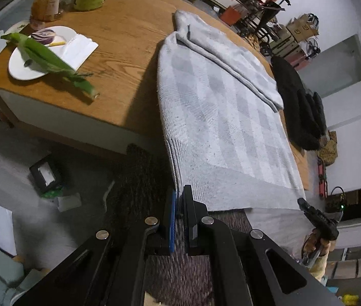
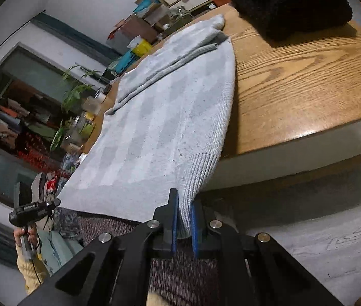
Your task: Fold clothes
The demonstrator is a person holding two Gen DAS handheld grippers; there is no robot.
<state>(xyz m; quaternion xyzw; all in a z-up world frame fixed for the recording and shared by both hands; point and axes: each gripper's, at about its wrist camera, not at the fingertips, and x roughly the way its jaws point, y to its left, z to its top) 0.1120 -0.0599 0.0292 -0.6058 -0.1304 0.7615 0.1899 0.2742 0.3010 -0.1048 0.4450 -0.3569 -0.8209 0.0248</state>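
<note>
Both grippers, left [image 1: 179, 204] and right [image 2: 184, 214], jaws clamped on the sweater's [image 1: 221, 117] hem corners at frame bottom, stretch it taut off the tabletop [image 1: 119, 51] for folding

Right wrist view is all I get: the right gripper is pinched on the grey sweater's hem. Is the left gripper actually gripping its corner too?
Observer: Yes. The left gripper is shut on the ribbed hem corner of the sweater, holding it out past the edge of the table.
Operator: Anything on the table on that side of the sweater?
Observer: A white plate sits near the table's corner. On it are a corn cob in its green husk and half a red onion. It is well apart from the sweater.
</note>
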